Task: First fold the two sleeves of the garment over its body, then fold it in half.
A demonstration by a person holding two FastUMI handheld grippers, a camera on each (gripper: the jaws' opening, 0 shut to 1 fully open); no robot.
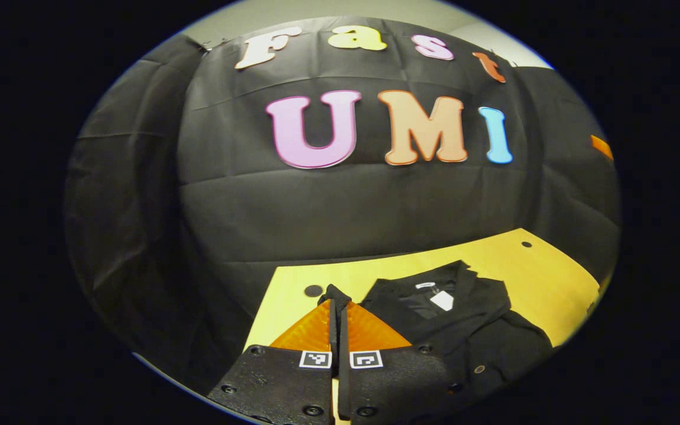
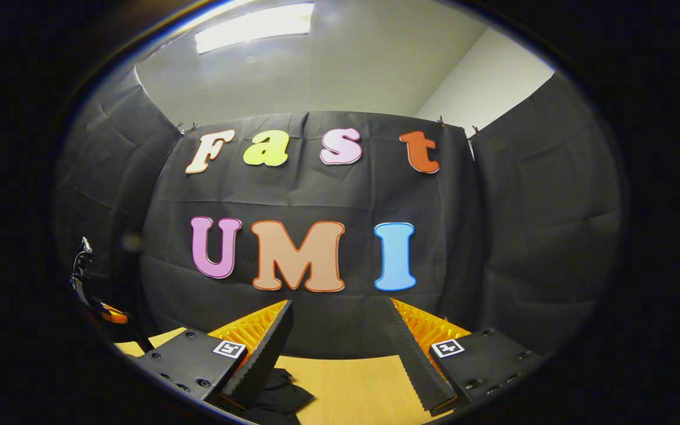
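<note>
A black garment point(image 1: 464, 330) with its collar and white neck label facing up lies on the yellow table point(image 1: 529, 271) in the left gripper view, to the right of my fingers. My left gripper point(image 1: 337, 298) is shut, and a small fold of black cloth point(image 1: 333, 291), apparently a sleeve end, is pinched at its tips. In the right gripper view my right gripper point(image 2: 340, 307) stands wide open above the table point(image 2: 352, 383) with nothing between its fingers. A bit of the black garment point(image 2: 284, 395) lies under its left finger.
The black cloth wall closes the far side of the table in both views. Two small dark round marks point(image 1: 313, 290) point(image 1: 526, 244) sit on the tabletop. An orange-and-black device point(image 2: 110, 316) with a cable shows at the left edge of the right gripper view.
</note>
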